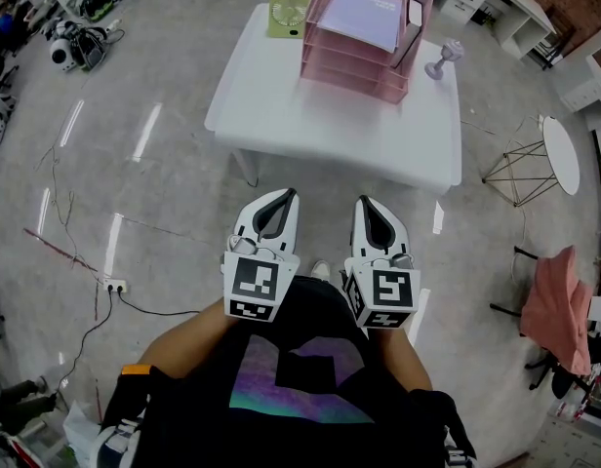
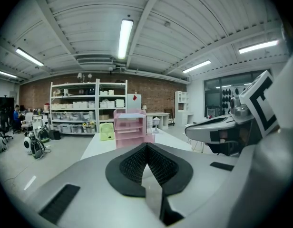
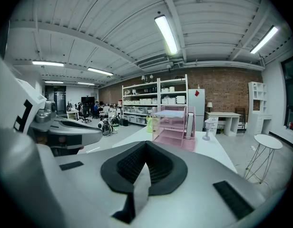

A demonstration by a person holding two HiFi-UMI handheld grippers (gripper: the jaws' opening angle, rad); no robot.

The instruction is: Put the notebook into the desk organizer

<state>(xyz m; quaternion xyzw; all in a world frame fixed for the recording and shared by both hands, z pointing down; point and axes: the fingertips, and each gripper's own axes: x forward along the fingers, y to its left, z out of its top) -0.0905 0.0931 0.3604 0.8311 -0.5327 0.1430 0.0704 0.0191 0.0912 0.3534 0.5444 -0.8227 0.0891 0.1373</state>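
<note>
A pink tiered desk organizer (image 1: 364, 52) stands at the far side of a white table (image 1: 281, 115). It also shows straight ahead in the left gripper view (image 2: 130, 129) and in the right gripper view (image 3: 172, 125). A pale lilac notebook (image 1: 362, 13) lies flat on its top tray. A thin white and dark item (image 1: 414, 18) stands upright in the side slot. My left gripper (image 1: 284, 195) and right gripper (image 1: 364, 203) hang side by side close to my body, well short of the table. Both are shut with nothing between the jaws.
On the table stand a green boxy object (image 1: 287, 15) at the back left and a small lilac lamp-like object (image 1: 443, 58) to the organizer's right. A round white side table (image 1: 559, 154) and a chair with pink cloth (image 1: 559, 305) are to the right. A power strip (image 1: 113, 285) and cables lie on the floor at left.
</note>
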